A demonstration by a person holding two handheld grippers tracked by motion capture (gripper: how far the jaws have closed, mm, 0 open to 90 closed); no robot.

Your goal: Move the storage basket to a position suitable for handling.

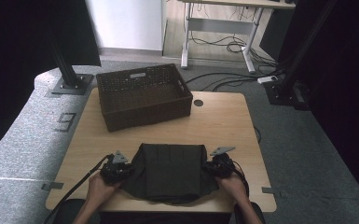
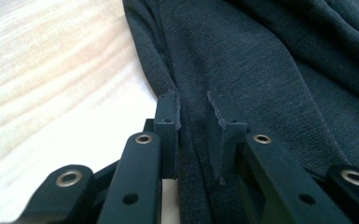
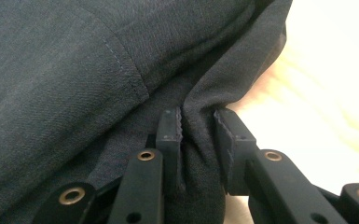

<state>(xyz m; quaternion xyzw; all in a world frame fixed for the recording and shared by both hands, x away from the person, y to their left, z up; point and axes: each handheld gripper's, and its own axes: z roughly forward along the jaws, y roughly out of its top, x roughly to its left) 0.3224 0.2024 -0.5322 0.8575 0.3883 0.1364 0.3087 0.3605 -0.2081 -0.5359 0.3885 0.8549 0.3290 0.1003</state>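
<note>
cloth: dark grey folded cloth (image 1: 169, 171) lies on the near tabletop (image 1: 224, 123), long side left-right | left tongs (image 1: 116, 171) pinch its left edge | right tongs (image 1: 218, 168) pinch its right edge | brown woven basket (image 1: 142, 95) sits straight behind

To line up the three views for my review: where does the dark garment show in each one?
High view: the dark garment lies folded at the table's near edge, between both tongs.
Left gripper view: it covers the right side and runs down between the jaws.
Right gripper view: it covers the left and centre, a fold pinched between the jaws.
Shared landmark: the pale wooden table.
</note>
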